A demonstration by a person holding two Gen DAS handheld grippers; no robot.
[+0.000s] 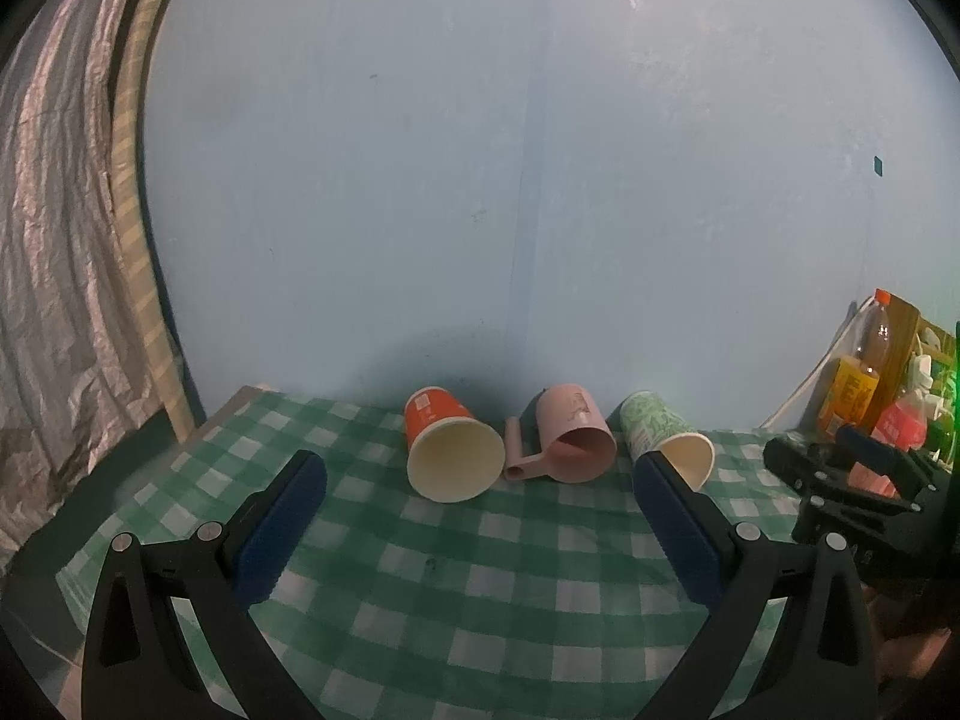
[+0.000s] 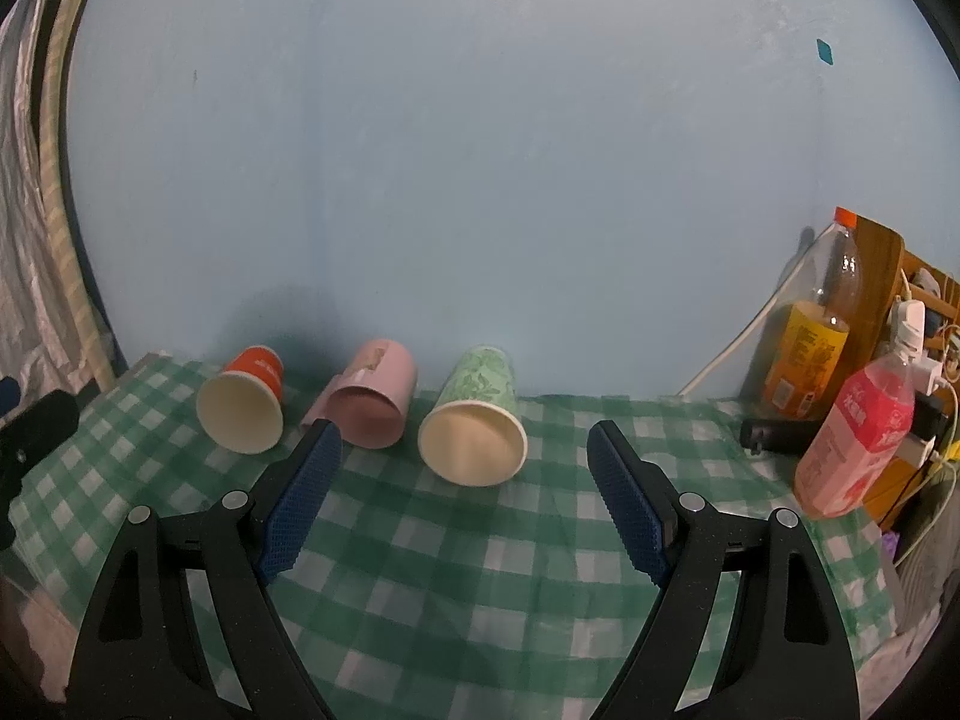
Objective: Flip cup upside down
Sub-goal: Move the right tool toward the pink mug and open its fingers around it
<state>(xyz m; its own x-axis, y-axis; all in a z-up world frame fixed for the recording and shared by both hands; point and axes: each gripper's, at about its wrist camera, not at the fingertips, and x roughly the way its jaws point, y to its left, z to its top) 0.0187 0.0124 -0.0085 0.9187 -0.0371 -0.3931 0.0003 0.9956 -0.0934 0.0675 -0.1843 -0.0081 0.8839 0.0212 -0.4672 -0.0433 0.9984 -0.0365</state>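
Observation:
Three cups lie on their sides on the green checked tablecloth [image 1: 456,588] near the blue wall, mouths towards me: a red paper cup [image 1: 447,444] [image 2: 246,399], a pink mug with a handle [image 1: 570,441] [image 2: 375,399], and a green patterned paper cup [image 1: 666,438] [image 2: 477,420]. My left gripper [image 1: 480,468] is open and empty, a short way in front of the red cup and the mug. My right gripper [image 2: 465,438] is open and empty, with the green cup just ahead between its fingers. The right gripper also shows at the right of the left wrist view [image 1: 852,468].
At the right stand an orange-labelled bottle [image 2: 807,354], a pink-labelled bottle [image 2: 858,444], a wooden rack with cables and plugs [image 2: 918,324] and a small black object [image 2: 774,435]. A silver curtain [image 1: 54,276] hangs at the left. The table's left edge [image 1: 120,480] drops off.

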